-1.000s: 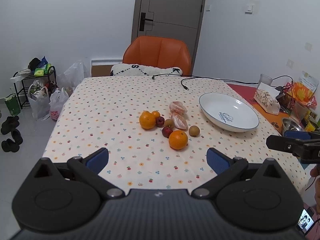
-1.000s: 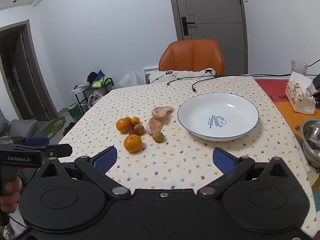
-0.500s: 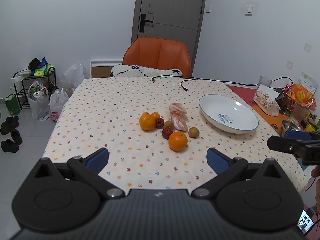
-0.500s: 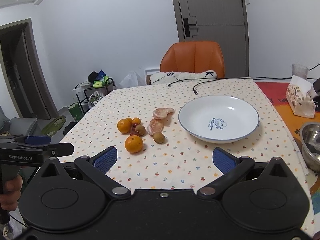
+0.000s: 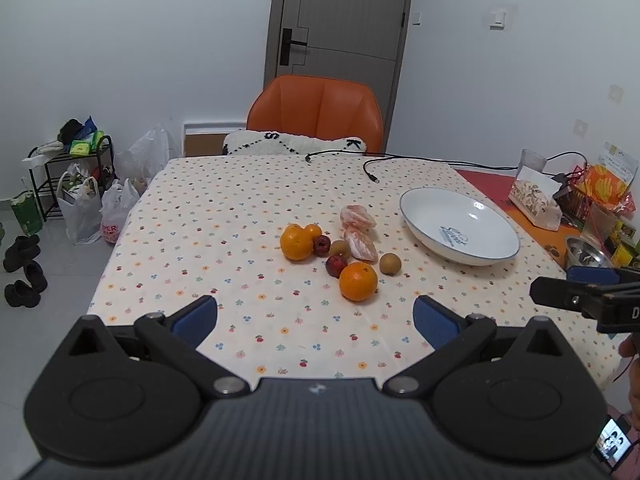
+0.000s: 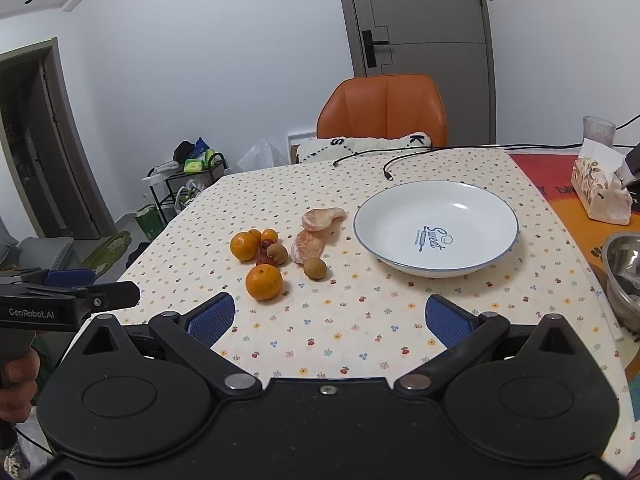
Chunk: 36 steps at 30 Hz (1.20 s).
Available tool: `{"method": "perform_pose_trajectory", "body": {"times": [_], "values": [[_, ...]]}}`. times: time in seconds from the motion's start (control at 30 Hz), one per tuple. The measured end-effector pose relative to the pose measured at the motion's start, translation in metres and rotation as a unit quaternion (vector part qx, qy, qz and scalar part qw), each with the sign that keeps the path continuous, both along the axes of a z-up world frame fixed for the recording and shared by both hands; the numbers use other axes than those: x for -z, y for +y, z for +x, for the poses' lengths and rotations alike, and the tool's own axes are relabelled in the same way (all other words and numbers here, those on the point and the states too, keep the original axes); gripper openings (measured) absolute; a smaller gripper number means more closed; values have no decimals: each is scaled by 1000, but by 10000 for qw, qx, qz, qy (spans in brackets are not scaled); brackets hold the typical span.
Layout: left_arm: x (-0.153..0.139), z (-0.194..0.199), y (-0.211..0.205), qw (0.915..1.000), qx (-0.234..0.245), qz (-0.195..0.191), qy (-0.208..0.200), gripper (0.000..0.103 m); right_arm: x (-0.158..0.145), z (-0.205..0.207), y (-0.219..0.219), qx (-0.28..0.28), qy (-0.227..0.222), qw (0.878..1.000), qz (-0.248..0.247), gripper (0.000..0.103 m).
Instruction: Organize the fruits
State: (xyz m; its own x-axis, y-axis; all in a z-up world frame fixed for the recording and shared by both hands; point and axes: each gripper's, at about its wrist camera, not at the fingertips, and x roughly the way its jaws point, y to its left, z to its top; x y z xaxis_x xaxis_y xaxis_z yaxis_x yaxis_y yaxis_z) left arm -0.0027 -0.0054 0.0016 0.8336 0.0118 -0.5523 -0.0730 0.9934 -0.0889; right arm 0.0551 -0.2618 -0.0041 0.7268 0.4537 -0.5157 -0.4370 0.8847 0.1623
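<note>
A cluster of fruit lies mid-table: a near orange [image 5: 358, 281] [image 6: 264, 281], a far orange [image 5: 296, 242] [image 6: 243, 246], a small tangerine [image 5: 313, 231], two dark red fruits [image 5: 321, 245], brown round fruits [image 5: 390, 263] [image 6: 315, 268] and two peeled citrus pieces [image 5: 360, 243] [image 6: 308, 247]. An empty white plate [image 5: 500, 236] [image 6: 374, 248] sits to their right. My left gripper [image 5: 315, 317] and right gripper [image 6: 328, 317] both hover open over the table's near edge, short of the fruit, holding nothing.
An orange chair [image 5: 316, 114] with a white cushion stands at the far side. Black cables [image 5: 372, 160] cross the far tabletop. A tissue pack [image 6: 602, 192], a glass [image 6: 598, 130] and a steel bowl [image 6: 624, 272] sit at the right. Bags and a rack [image 5: 76, 184] stand on the floor left.
Both views have shifted slightly; the fruit and plate sit a little lower in the right wrist view. Nothing on the table has moved and both grippers stay open.
</note>
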Motion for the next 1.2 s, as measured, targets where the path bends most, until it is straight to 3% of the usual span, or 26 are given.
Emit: {"method": "perform_pose_trajectory", "body": {"times": [1.2], "values": [[20,24,-6,10000,39,-9,-14,103,14,12,2,-159,-8,9998,148,103]]}}
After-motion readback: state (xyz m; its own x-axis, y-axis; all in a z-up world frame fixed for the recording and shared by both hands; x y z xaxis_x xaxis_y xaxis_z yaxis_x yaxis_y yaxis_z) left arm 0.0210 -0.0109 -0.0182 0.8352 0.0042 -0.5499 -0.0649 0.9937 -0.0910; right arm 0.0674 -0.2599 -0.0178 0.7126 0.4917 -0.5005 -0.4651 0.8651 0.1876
